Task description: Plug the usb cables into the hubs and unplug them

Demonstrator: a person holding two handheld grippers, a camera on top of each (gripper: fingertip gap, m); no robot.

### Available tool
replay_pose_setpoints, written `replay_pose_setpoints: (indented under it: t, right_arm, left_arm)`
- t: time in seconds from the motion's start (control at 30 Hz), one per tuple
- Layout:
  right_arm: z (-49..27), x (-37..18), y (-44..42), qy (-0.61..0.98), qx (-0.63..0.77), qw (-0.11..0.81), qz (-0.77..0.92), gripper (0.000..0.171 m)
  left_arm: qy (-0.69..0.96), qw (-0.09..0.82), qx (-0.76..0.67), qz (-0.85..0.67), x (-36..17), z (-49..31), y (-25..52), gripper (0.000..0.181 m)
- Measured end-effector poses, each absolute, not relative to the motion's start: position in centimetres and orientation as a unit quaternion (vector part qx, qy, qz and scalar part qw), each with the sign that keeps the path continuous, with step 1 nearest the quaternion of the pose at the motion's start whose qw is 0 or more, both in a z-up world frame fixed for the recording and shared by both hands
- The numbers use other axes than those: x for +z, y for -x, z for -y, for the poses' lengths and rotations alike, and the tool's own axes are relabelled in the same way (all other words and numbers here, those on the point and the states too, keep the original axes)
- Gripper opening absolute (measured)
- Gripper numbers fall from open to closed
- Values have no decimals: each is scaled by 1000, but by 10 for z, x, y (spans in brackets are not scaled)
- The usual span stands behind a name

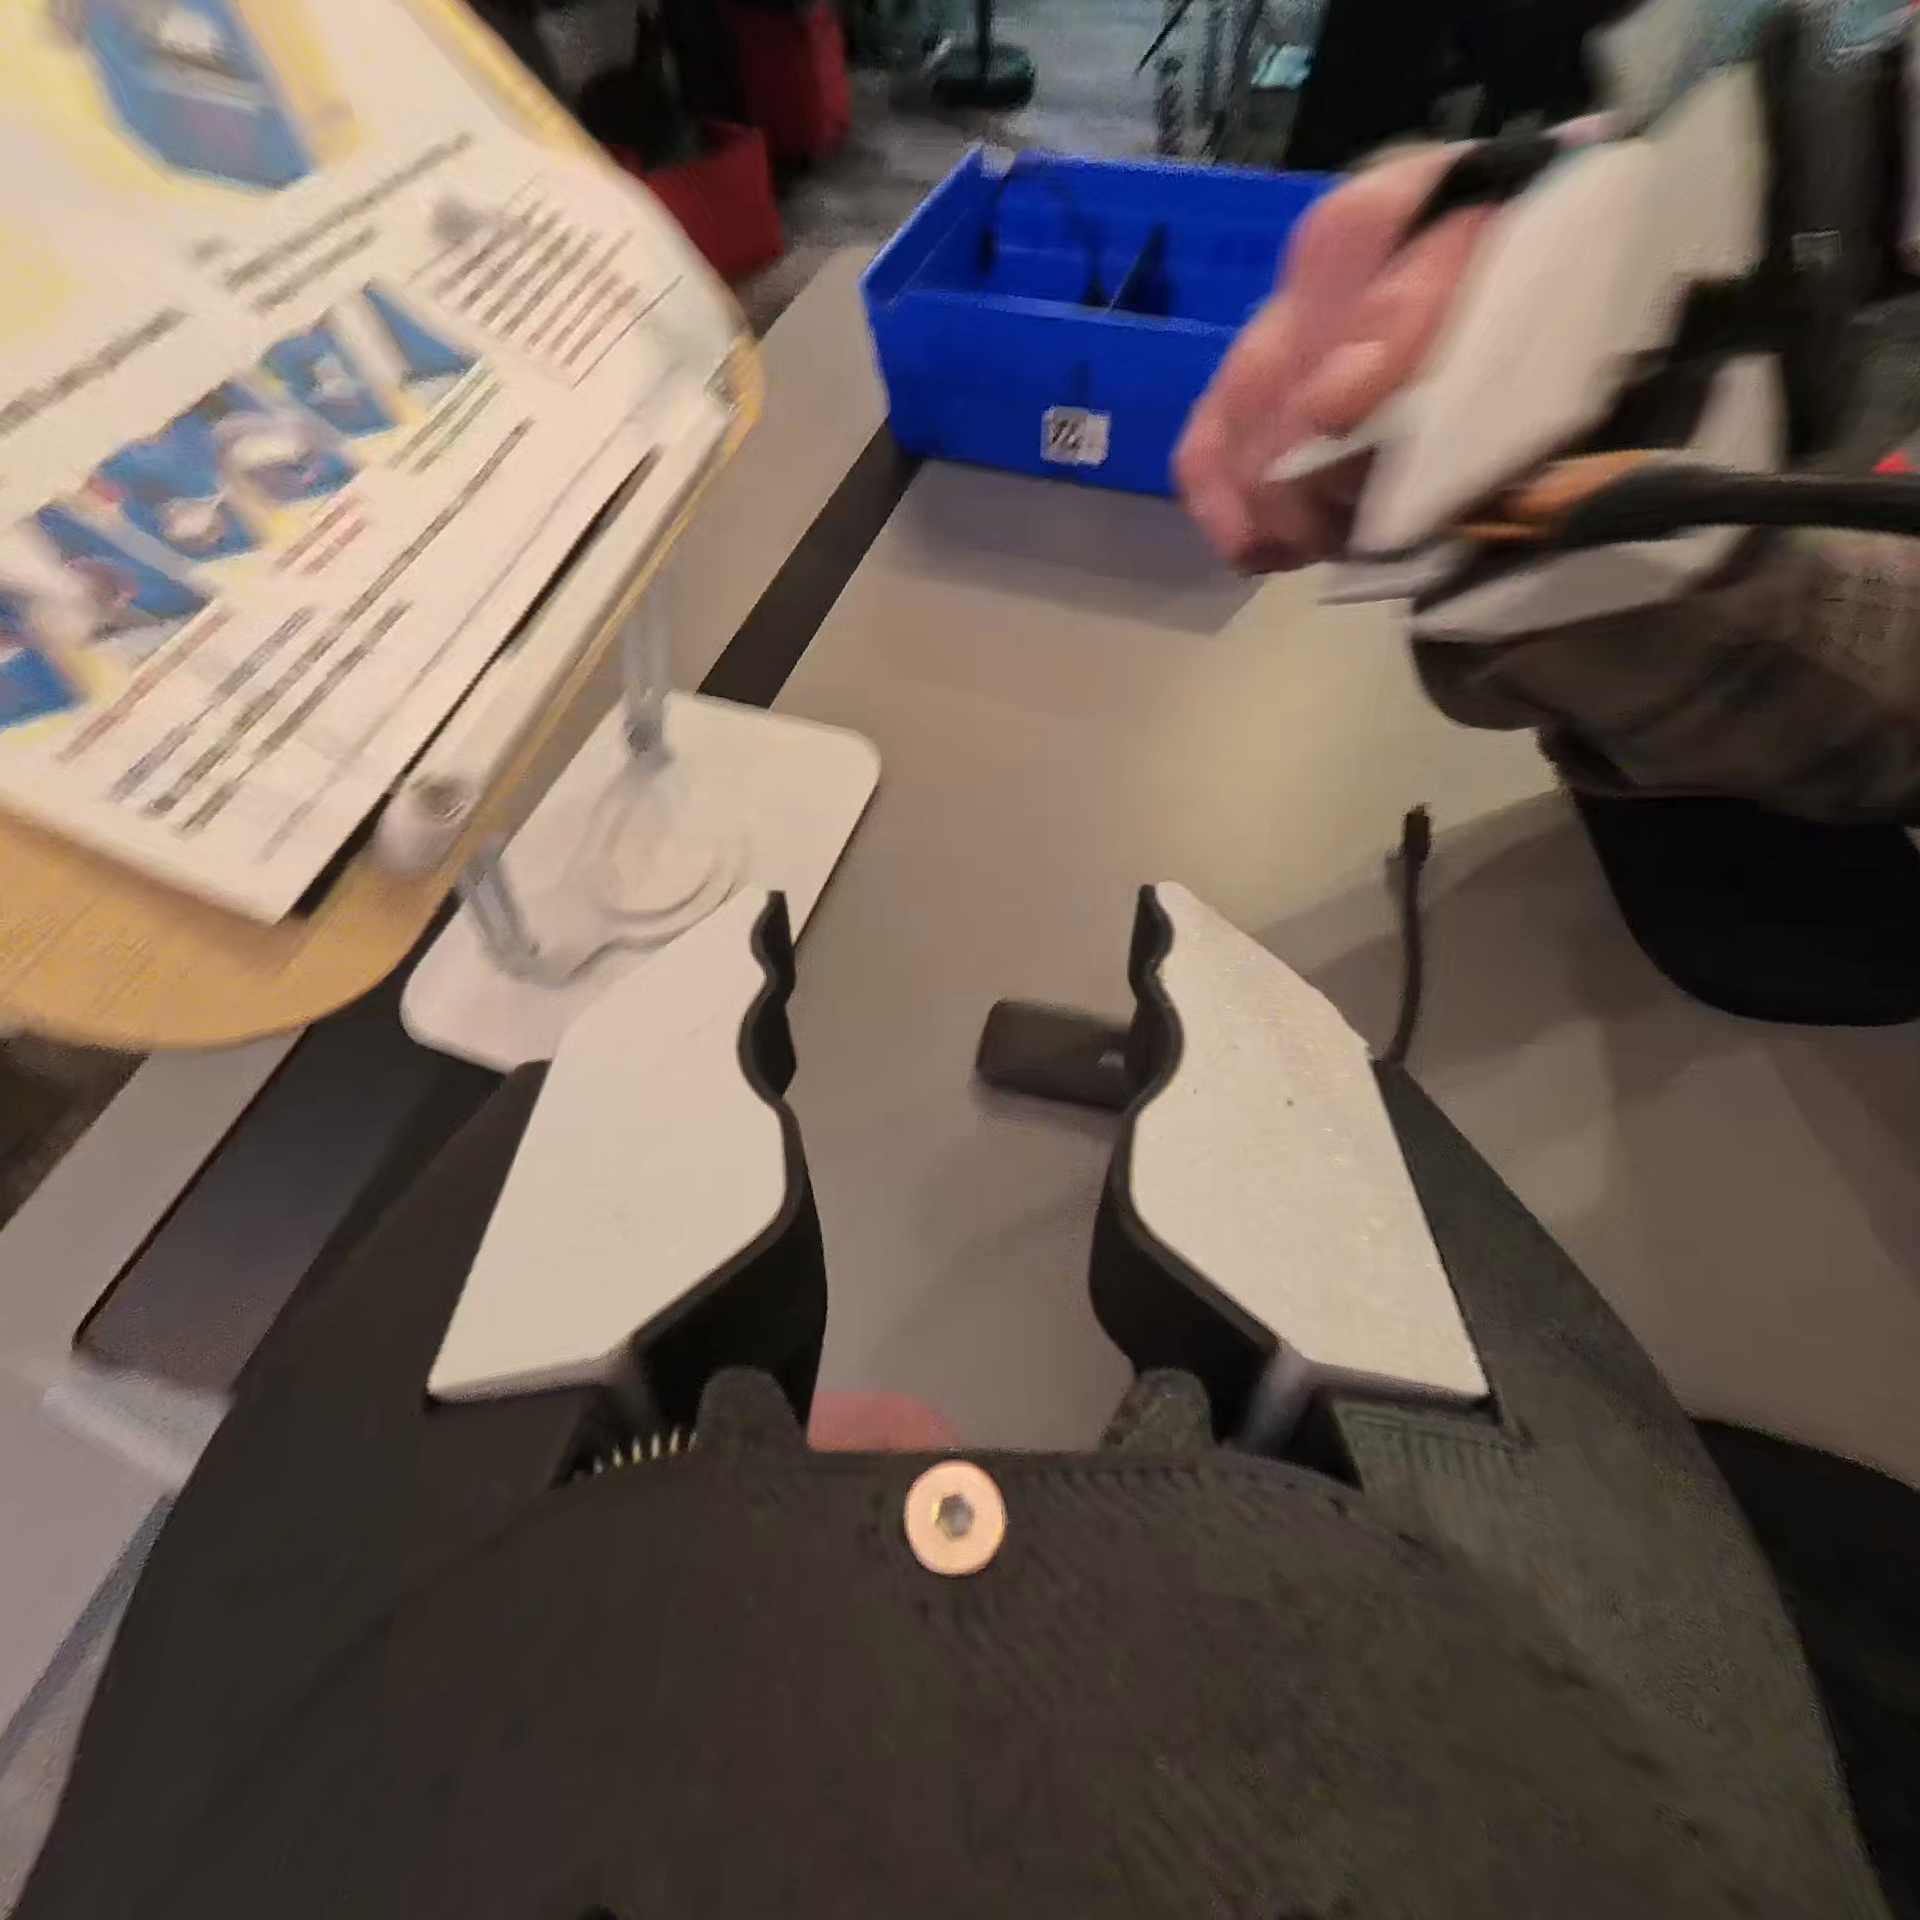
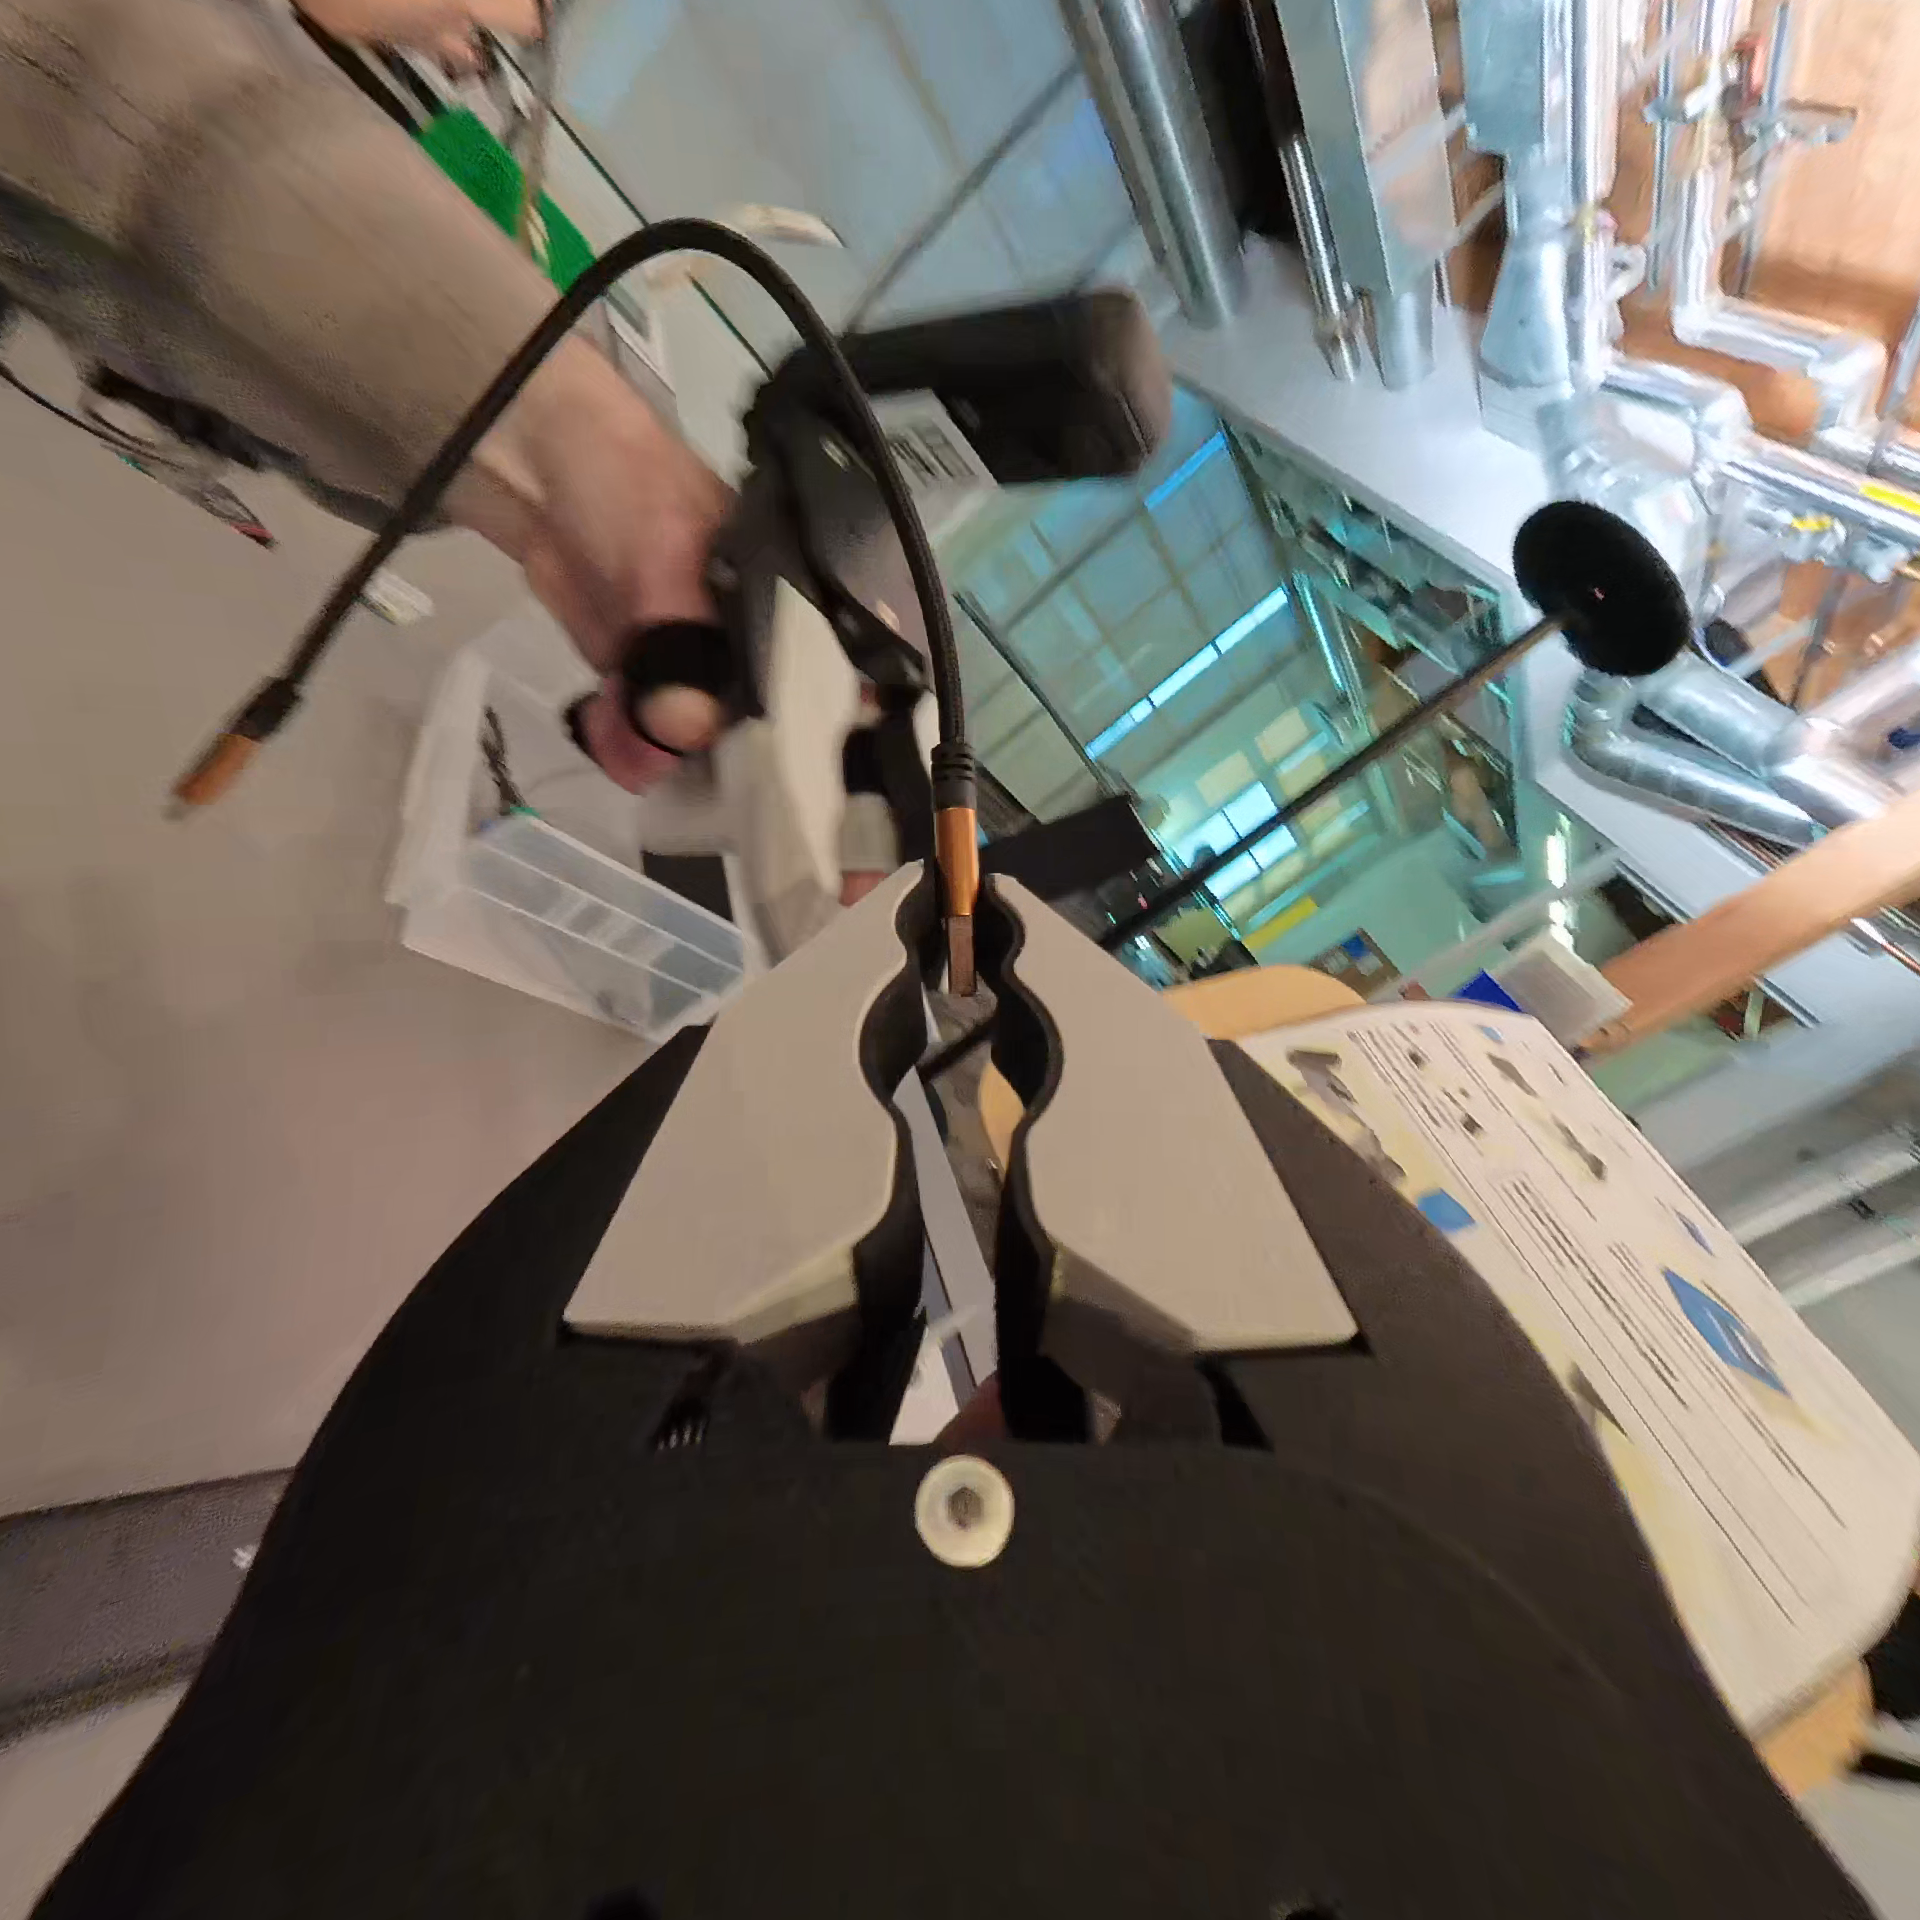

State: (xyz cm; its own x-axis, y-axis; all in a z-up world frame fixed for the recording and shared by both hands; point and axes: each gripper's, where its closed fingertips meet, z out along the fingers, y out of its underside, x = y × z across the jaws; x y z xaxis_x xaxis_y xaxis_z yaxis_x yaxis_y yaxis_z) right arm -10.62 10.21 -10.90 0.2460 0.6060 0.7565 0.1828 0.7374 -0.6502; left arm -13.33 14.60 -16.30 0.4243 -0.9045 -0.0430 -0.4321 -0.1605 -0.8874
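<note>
- While the left gripper (image 1: 961,997) hangs low over the grey table (image 1: 1039,727), its jaws stand wide apart with nothing between them; the dark hub (image 1: 1049,1055) lies on the table just behind its right finger, a thin black lead (image 1: 1411,935) trailing off beyond it.
- Farther back from the hub sits a blue bin (image 1: 1039,343) with dividers; to the hub's left stands a clear-stemmed holder carrying a printed sheet (image 1: 312,468). Above and right of the hub, a person's hand (image 1: 1320,384) carries the other tool.
- From the right wrist, the right gripper (image 2: 961,935) is clamped on the copper plug (image 2: 958,894) of a braided black USB cable (image 2: 727,301), which arcs away to a loose second plug (image 2: 223,764).
- This camera points upward at pipes and glazing, away from the hub, and blur suggests swinging.
- To do this well, I would steady the hub with the left jaws, then bring the plug down square to a port; the pinch looks shallow, so skew could twist it.
</note>
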Motion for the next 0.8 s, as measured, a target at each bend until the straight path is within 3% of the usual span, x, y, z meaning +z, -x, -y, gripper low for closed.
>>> replay_pose_setpoints:
  t: [0.1, 0.27, 0.47, 0.8]
  right_arm:
    - [-120, -115, 101, 354, 101, 711, 600, 4]
    - [-126, -125, 102, 348, 15, 698, 626, 4]
    - [-133, -121, 96, 327, -98, 693, 634, 3]
    - [-132, -113, 97, 305, -153, 704, 622, 4]
  left_arm:
    - [675, 493, -303, -458, -148, -125, 106, 69]
    - [643, 526, -363, -422, -122, -111, 87, 66]
    - [653, 532, -378, -385, -116, -113, 84, 25]
    - [663, 543, -369, -359, -117, -116, 84, 25]
